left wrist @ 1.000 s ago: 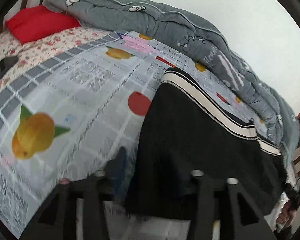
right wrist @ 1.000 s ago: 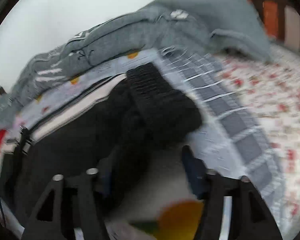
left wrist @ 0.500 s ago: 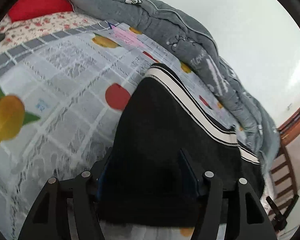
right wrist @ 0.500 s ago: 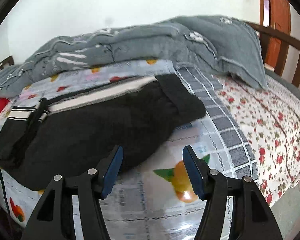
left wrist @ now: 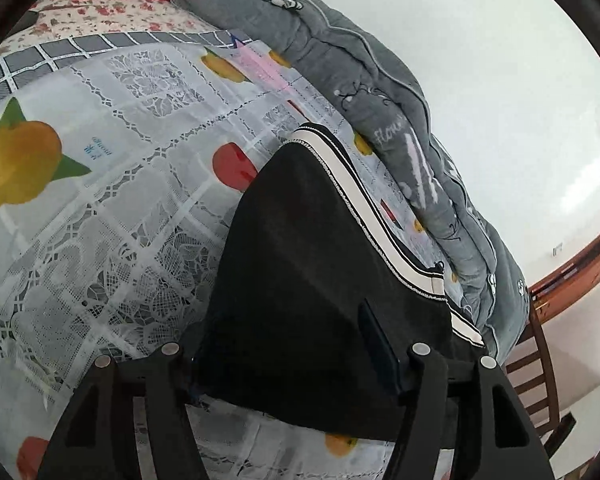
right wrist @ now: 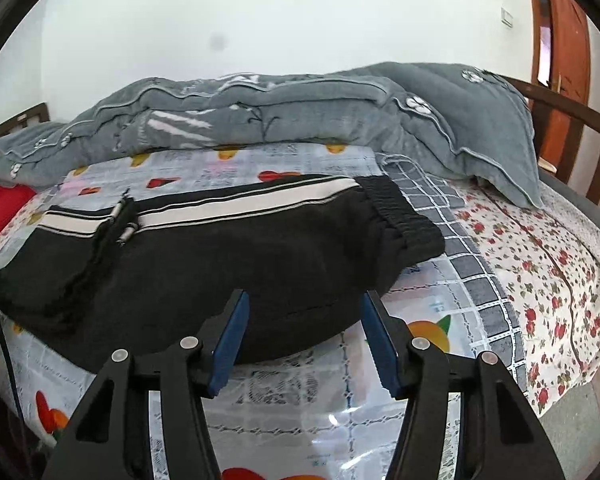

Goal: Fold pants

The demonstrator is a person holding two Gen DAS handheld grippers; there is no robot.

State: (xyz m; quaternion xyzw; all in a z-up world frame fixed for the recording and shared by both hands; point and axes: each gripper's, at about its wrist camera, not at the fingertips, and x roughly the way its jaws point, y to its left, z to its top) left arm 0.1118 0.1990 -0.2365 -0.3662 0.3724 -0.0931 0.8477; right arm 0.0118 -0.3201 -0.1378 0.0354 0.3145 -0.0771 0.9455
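Quilt [right wrist: 284, 120] blocks far side; bare cloth [right wrist: 300, 400] near pants [right wrist: 220, 272].

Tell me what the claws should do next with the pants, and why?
Probably shut both claws on the near edge of the pants. The left claw and right claw are open, each straddling that edge, and the pants lie only folded in half lengthwise on the bed.

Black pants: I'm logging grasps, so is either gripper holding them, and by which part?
Neither: both the left gripper and right gripper are open around the black pants.
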